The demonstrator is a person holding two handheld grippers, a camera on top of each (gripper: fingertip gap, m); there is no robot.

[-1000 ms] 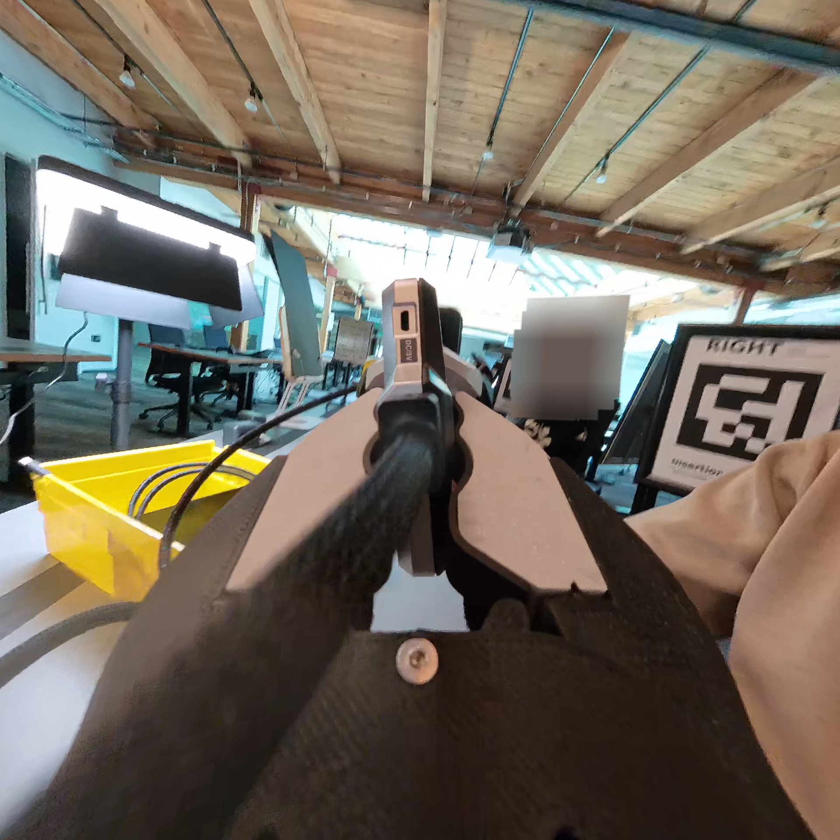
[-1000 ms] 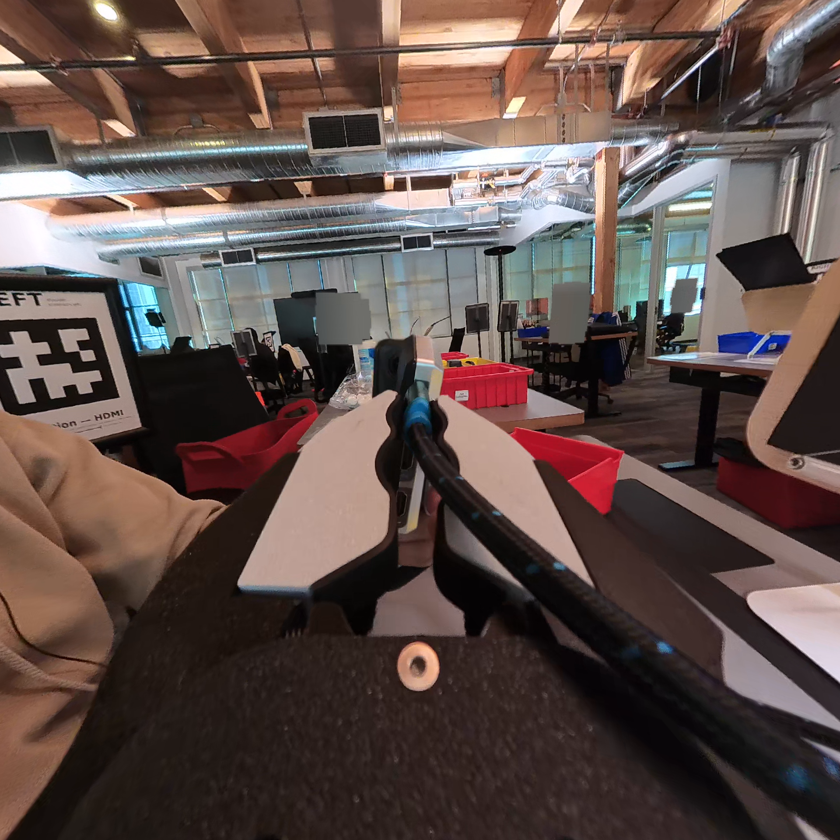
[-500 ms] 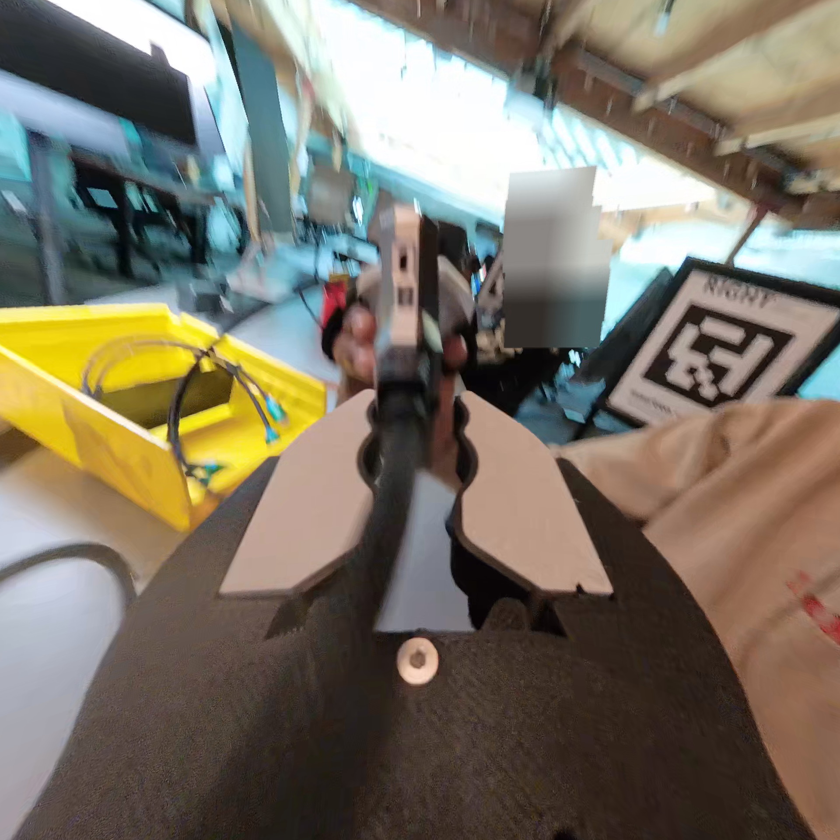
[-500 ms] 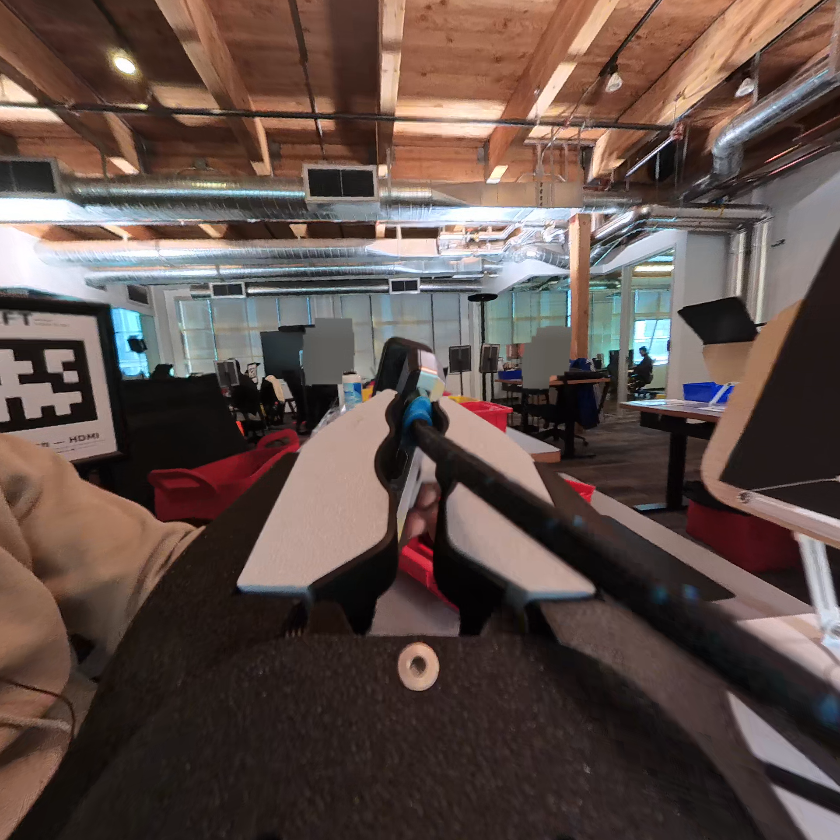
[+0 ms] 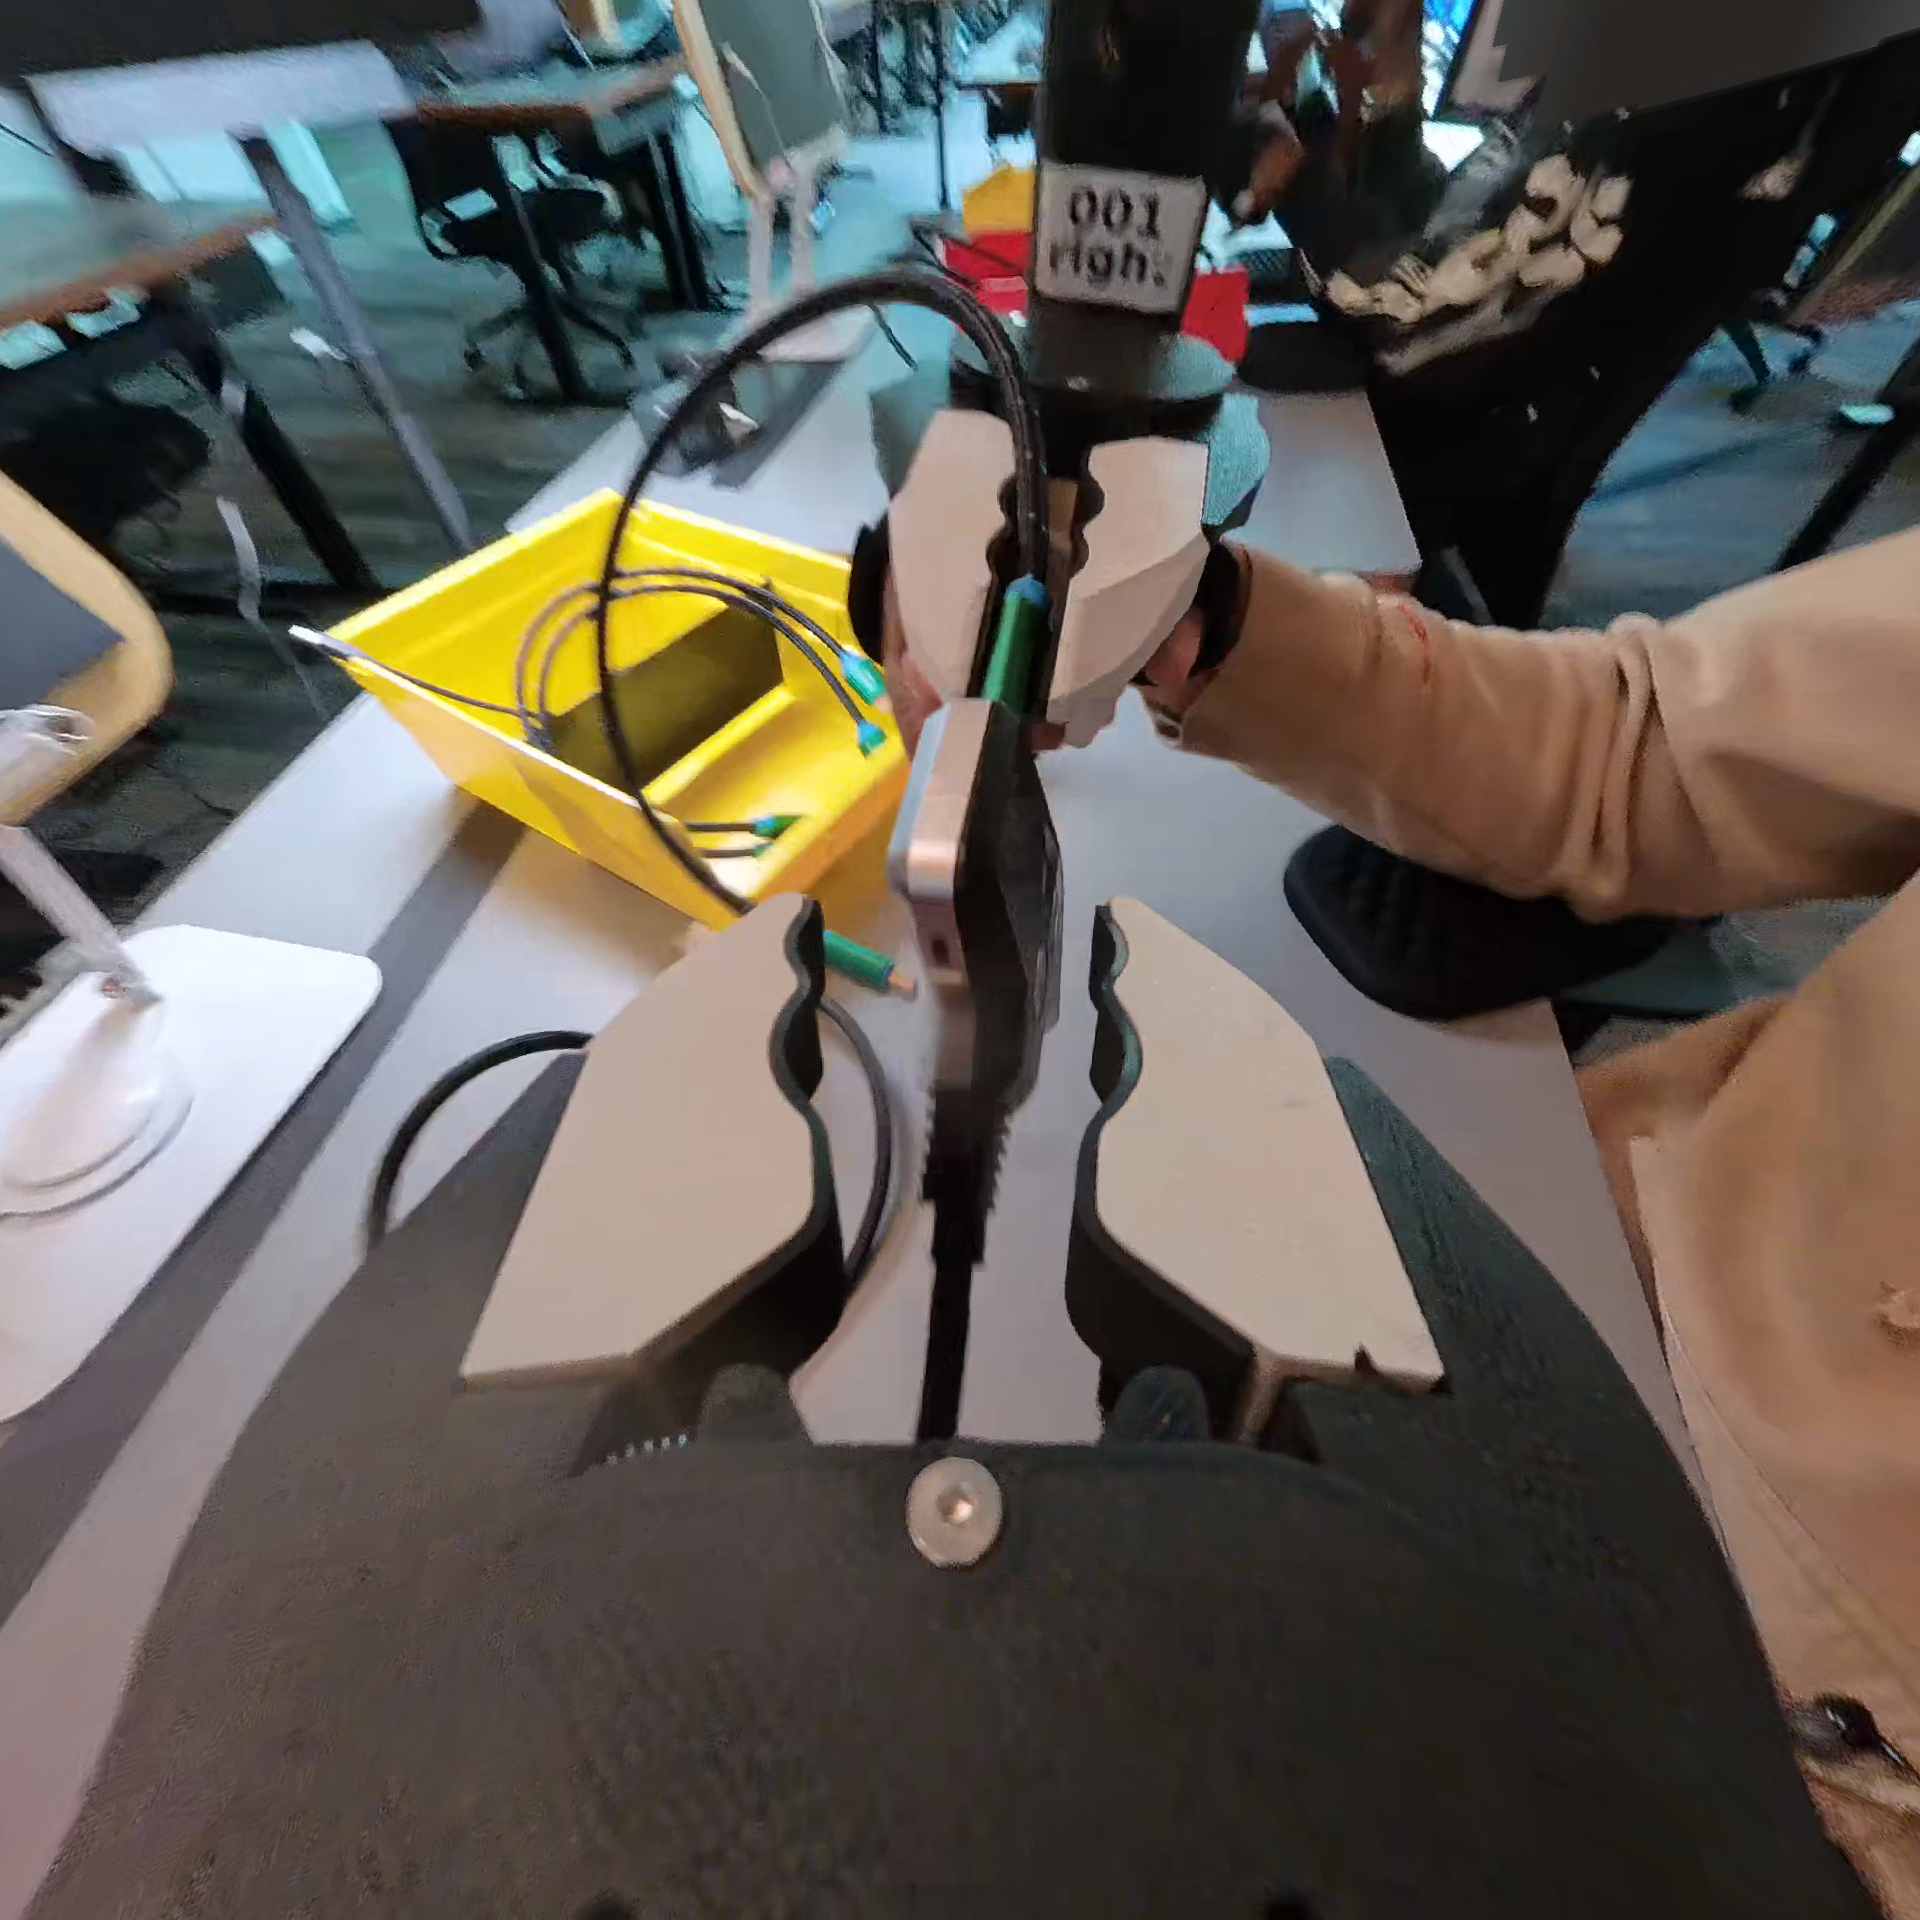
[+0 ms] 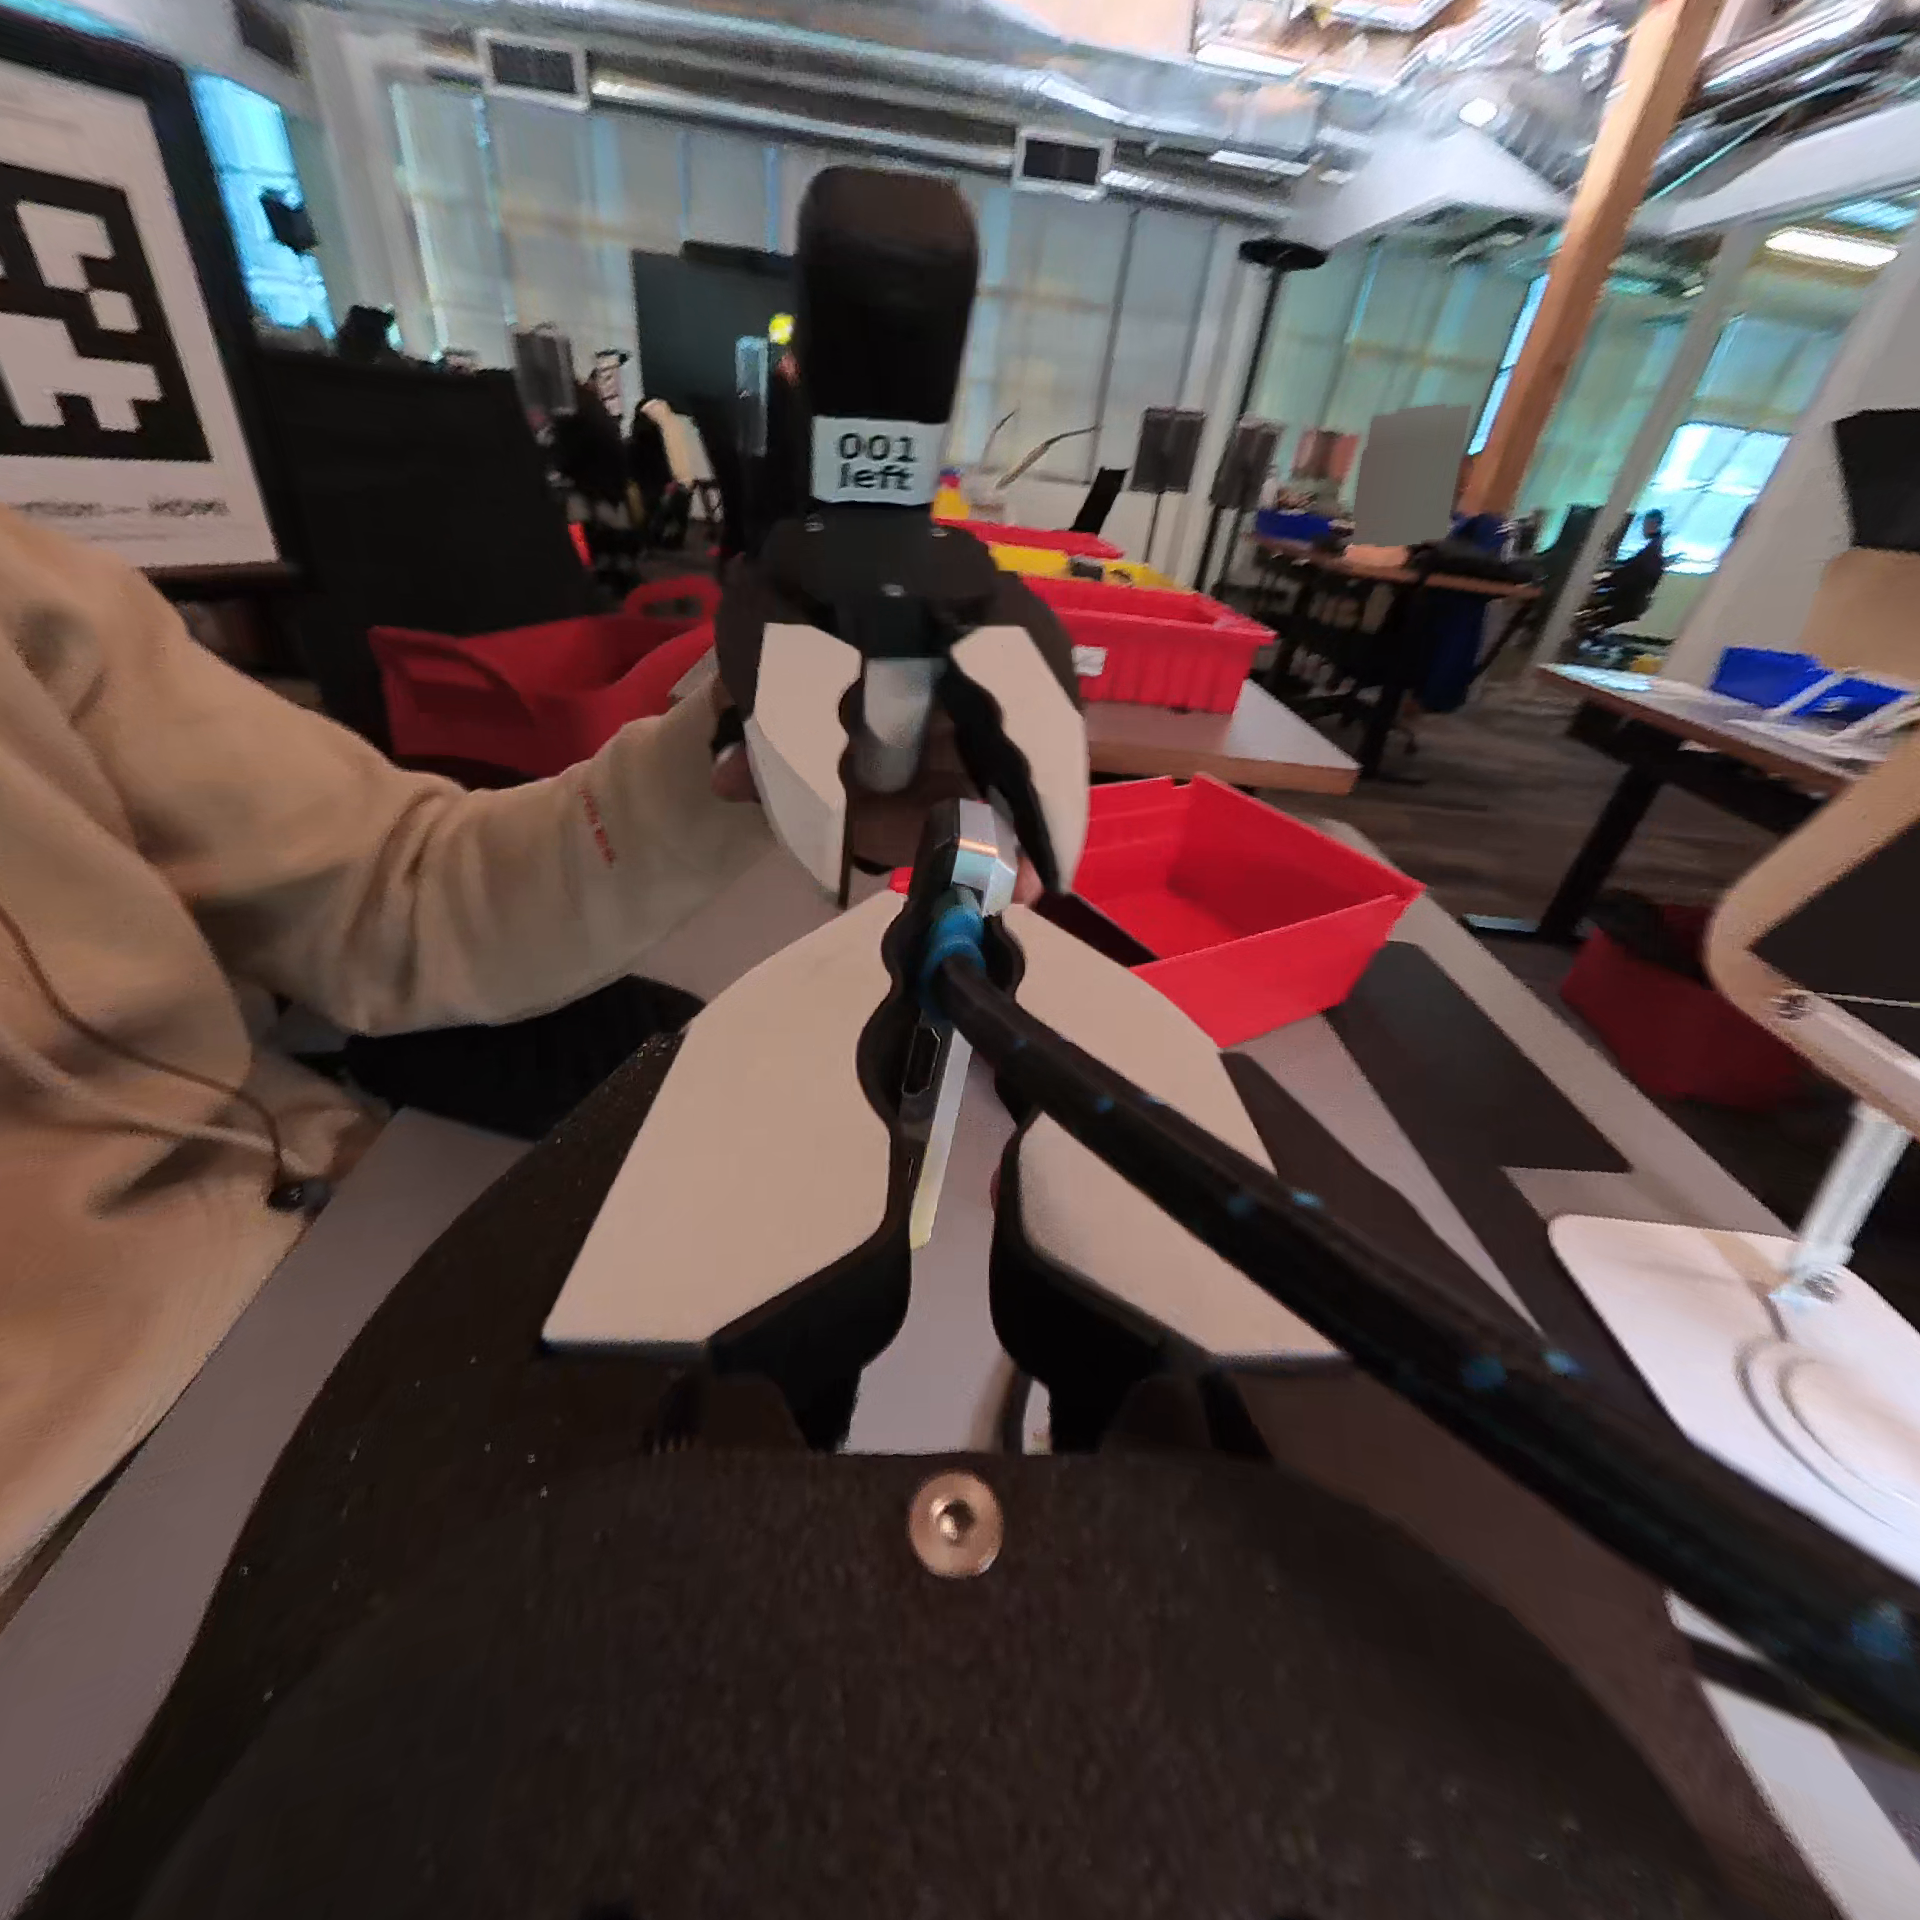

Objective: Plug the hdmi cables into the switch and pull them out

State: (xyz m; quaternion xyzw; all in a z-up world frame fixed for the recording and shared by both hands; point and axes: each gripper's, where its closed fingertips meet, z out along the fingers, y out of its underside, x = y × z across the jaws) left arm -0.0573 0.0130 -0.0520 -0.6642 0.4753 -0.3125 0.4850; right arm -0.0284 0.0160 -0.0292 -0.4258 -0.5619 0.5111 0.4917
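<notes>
left claw point(image 5: 956, 961) gap: switch point(image 5: 982, 894) inside | left: yellow bin point(image 5: 540, 686)

Brushed metal switch point(image 5: 940, 821), braided black cable point(image 6: 1299, 1226), glossy yellow plastic bin point(image 5: 582, 790), matt grey table point(image 5: 1299, 831)

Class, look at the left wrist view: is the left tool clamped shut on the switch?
No. The left tool is open, with a clear gap on each side of the switch.

Both wrist views face each other closely, slightly blurred, sharing the switch point(image 5: 982, 883) between them.
</notes>
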